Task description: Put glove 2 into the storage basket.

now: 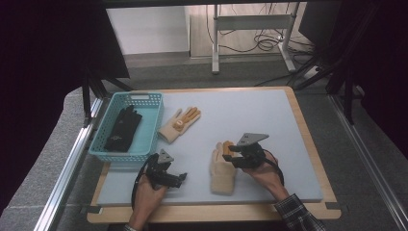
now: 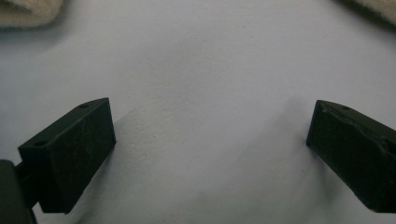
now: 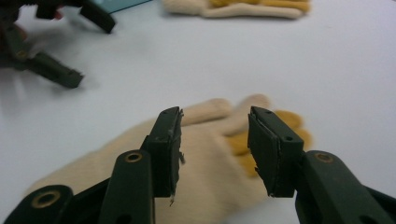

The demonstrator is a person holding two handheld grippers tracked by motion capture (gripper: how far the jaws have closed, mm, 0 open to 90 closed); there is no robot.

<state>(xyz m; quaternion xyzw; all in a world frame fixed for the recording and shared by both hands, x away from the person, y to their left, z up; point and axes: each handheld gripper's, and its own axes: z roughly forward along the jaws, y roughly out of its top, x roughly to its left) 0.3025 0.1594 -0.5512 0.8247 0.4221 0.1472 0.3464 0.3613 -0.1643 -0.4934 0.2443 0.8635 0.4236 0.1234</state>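
One blue basket (image 1: pixel 144 147) at left, one black glove (image 1: pixel 123 128) inside. Two cream gloves on the grey mat (image 1: pixel 269 115): far glove (image 1: pixel 179 124) just beside the basket, near glove (image 1: pixel 223 168) under the right gripper (image 1: pixel 234 155). Left gripper (image 1: pixel 182 177) jaws wide apart, empty, over bare mat. Right gripper's jaws parted above the near glove, nothing held.

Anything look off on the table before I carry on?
Nothing spilled or damaged. Two cream gloves lie apart on the mat: one beside the blue basket, one beneath the open right gripper. A black glove lies inside the basket.
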